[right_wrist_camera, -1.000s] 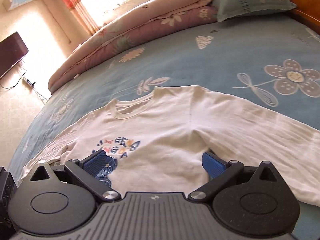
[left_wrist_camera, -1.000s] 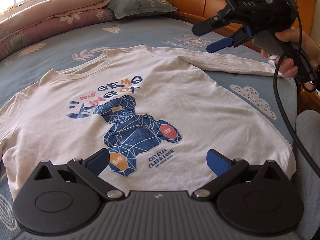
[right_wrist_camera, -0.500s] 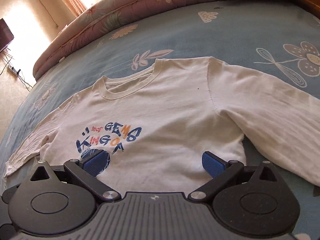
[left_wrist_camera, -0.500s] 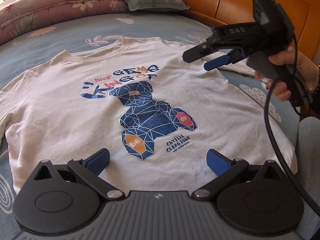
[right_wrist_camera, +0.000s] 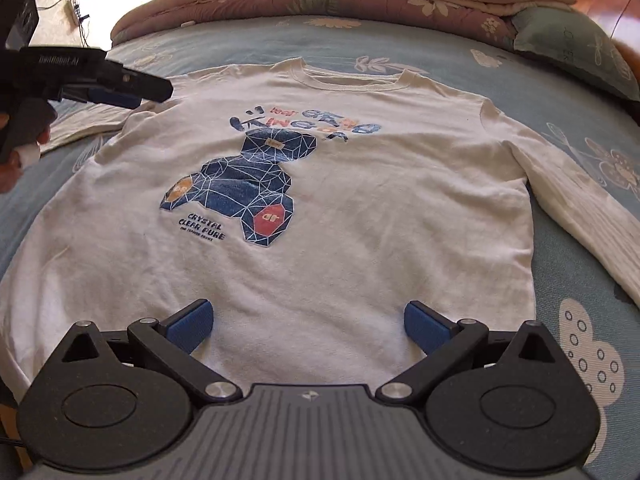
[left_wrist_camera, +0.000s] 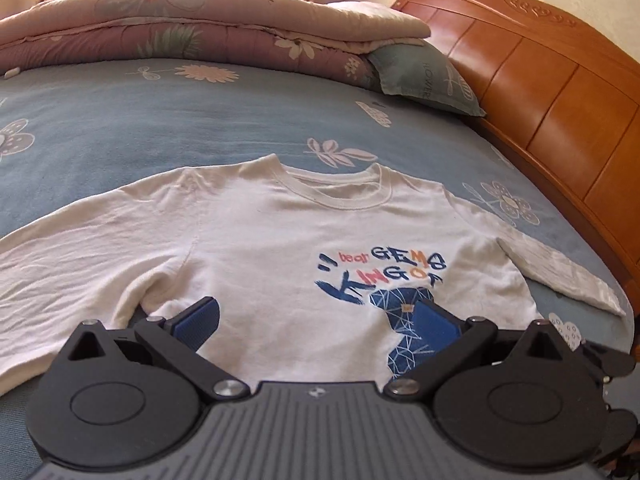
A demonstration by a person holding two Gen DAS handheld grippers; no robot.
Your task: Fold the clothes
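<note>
With the white shirt [right_wrist_camera: 320, 208] flat and face up on the bed [left_wrist_camera: 160, 120], we hold both the left gripper [left_wrist_camera: 316, 320] and the right gripper [right_wrist_camera: 306, 320] wide and empty, and should probably pinch 1 sleeve [right_wrist_camera: 580, 208] low at its cuff, hidden here.

Open bed surface on most sides of the shirt

The white long-sleeved shirt [right_wrist_camera: 360, 216] is spread flat on the blue bedsheet [left_wrist_camera: 120, 128], and bare sheet is seen beyond its collar. That far strip is closed off by a folded quilt [left_wrist_camera: 192, 36] and a pillow [left_wrist_camera: 424, 80]. One side is bounded by the wooden headboard [left_wrist_camera: 552, 92]. Above the shirt's shoulder, beside one sleeve, the space is taken by the left gripper [right_wrist_camera: 136, 90], hovering with its fingers apart.
</note>
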